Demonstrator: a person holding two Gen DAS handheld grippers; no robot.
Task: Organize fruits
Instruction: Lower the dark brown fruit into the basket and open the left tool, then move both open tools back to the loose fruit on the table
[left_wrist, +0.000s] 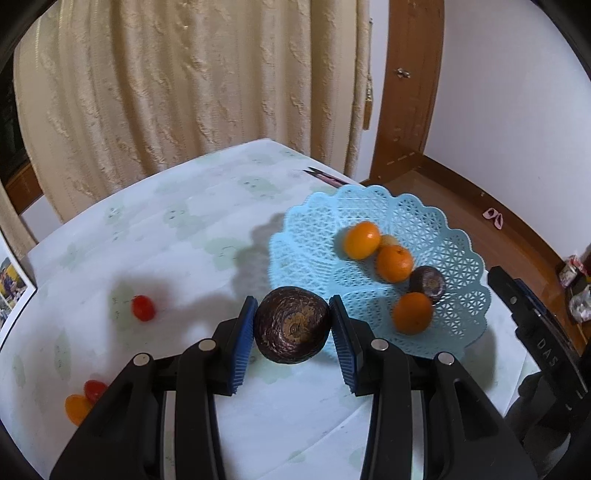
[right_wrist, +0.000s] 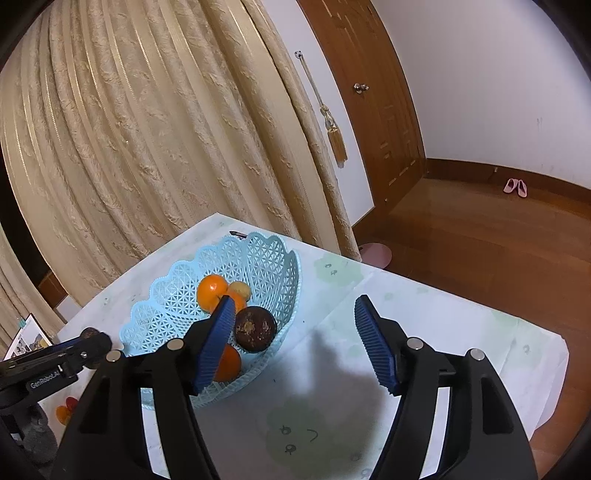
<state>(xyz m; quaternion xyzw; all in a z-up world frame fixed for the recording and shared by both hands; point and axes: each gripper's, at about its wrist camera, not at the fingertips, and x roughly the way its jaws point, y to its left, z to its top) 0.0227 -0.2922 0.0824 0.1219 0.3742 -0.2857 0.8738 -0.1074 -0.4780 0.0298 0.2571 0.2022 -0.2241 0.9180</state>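
My left gripper (left_wrist: 292, 309) is shut on a dark brown round fruit (left_wrist: 291, 325) and holds it above the table, just left of the light blue lattice basket (left_wrist: 461, 266). The basket holds three oranges (left_wrist: 394, 263) and another dark brown fruit (left_wrist: 427, 282). My right gripper (right_wrist: 293, 317) is open and empty, to the right of the basket (right_wrist: 258, 258), where the dark fruit (right_wrist: 255, 329) and oranges (right_wrist: 211, 291) show. A red cherry tomato (left_wrist: 143, 308) lies on the table to the left.
A red and an orange cherry tomato (left_wrist: 83, 400) lie at the table's near left edge. The table has a pale patterned cloth (left_wrist: 184, 229). Curtains (left_wrist: 184, 92) hang behind. Wooden floor (right_wrist: 480, 251) lies to the right. A photo (left_wrist: 9, 288) stands at far left.
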